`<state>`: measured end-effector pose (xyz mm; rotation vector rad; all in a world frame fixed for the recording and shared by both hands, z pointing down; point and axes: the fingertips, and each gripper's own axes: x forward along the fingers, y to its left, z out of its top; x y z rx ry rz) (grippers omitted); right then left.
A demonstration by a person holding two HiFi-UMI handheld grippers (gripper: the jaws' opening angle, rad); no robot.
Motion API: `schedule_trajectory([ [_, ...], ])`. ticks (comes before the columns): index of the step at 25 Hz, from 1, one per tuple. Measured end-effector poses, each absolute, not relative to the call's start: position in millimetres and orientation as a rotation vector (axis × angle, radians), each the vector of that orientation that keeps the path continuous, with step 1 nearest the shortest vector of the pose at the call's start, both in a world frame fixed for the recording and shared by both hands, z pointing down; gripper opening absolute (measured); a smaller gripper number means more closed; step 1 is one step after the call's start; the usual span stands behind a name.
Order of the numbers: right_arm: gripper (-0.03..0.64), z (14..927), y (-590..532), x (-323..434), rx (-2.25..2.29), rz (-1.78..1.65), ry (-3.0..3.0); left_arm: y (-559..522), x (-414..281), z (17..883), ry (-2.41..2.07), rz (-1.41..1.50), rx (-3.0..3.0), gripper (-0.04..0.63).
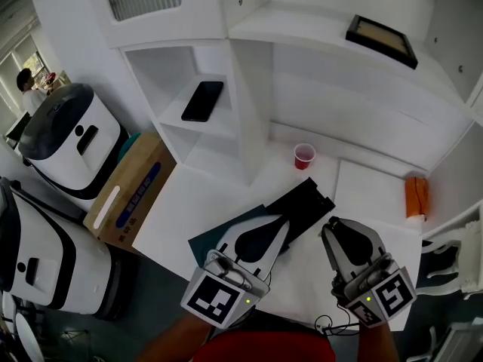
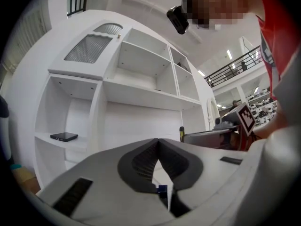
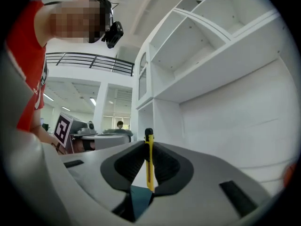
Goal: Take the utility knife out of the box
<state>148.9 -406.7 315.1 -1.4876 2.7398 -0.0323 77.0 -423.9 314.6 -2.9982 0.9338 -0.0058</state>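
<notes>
Removal step: I am holding the utility knife (image 3: 149, 166) clamped in the right gripper (image 3: 147, 146), away from the box (image 1: 303, 202); left gripper (image 2: 158, 143) closed, empty. Next, likely: setting it down.

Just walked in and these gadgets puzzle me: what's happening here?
A person in a red top holds a two-jaw gripper in each hand. The right gripper is clamped on a slim yellow utility knife with a black tip, held upright between its pads, clear of the flat black box lying on the white table. The left gripper has its jaws shut together.
</notes>
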Motion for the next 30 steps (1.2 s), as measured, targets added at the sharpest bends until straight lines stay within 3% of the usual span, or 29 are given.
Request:
schedule_trajectory([
  [30, 0.072, 288.7, -379.0, 153.1, -1.492, -0.02, 2.633, -394.1, 89.1, 306.2, 0.876, 0.021, -2.994, 0.037],
])
